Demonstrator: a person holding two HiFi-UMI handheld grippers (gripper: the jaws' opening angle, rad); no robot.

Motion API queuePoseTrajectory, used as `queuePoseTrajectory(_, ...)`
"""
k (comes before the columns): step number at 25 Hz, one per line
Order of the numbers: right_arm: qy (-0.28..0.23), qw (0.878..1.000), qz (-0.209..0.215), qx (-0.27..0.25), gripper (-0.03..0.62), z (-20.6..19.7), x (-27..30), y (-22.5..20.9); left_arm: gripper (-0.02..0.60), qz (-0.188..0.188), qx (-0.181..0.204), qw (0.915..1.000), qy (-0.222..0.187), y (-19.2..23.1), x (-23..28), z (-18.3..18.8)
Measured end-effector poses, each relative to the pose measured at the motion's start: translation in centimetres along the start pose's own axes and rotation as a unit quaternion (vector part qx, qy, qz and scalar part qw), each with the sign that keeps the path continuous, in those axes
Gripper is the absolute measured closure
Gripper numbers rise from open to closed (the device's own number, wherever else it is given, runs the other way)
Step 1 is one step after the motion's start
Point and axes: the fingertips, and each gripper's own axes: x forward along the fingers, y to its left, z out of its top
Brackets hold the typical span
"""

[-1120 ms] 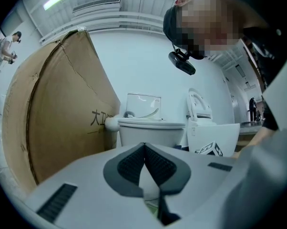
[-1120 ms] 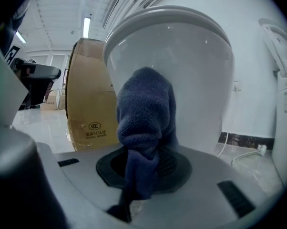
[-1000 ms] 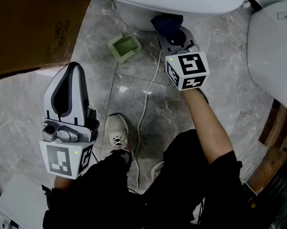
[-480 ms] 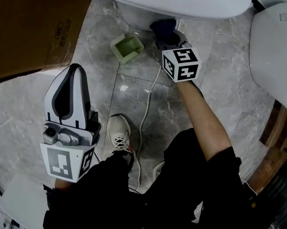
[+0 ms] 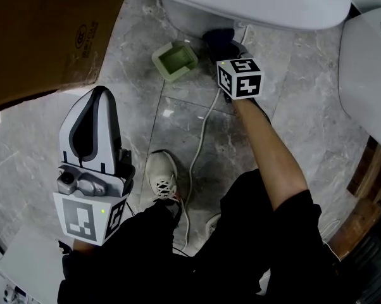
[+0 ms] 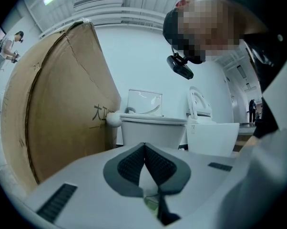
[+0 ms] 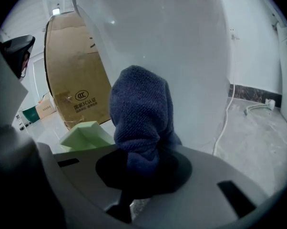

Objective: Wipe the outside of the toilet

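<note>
The white toilet bowl [image 5: 254, 2] juts in along the top of the head view, its pedestal [image 5: 190, 19] standing on the floor below it. My right gripper [image 5: 223, 43] is shut on a dark blue cloth [image 5: 217, 40], held low against the pedestal's base. In the right gripper view the cloth [image 7: 141, 116] bulges out of the jaws against the toilet's white wall [image 7: 181, 56]. My left gripper [image 5: 94, 116] hangs away at the lower left, shut and holding nothing; in the left gripper view its pads [image 6: 134, 163] meet, the toilet [image 6: 148, 130] far ahead.
A green square tray [image 5: 174, 61] lies on the marble floor left of the pedestal. A white cable [image 5: 200, 138] runs from the toilet toward my shoes [image 5: 160, 177]. A big cardboard sheet [image 5: 45, 30] leans at the upper left. A second white fixture [image 5: 368, 68] stands at the right.
My right gripper has slid with the cloth further in and down toward the pedestal's base. The left gripper has stayed in place.
</note>
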Motion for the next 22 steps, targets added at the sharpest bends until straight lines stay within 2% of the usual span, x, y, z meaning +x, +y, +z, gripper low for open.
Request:
queuePoseTrajectory(4,0.038,0.999,0.015,0.010,0.528,-1.6,1.4,-0.2,0.583,0.000,-0.004,1.0000,0.002,0.2,0.2,-0.4)
queuePoseTrajectory(14,0.106,0.994,0.019,0.022,0.526,-3.4,2.7,-0.4,0.583,-0.005,-0.008,0.9999,0.006,-0.1,0.3,-0.7)
queuePoseTrajectory(18,0.105,0.994,0.020,-0.009,0.528,-3.4,1.4,-0.1,0.583,-0.003,-0.013,0.9999,0.001,-0.4,0.0,-0.4)
queuePoseTrajectory(22,0.079,0.996,0.029,-0.030,0.528,-2.8,-1.6,0.8,0.583,-0.012,-0.014,0.9998,-0.006,-1.8,-0.3,0.1)
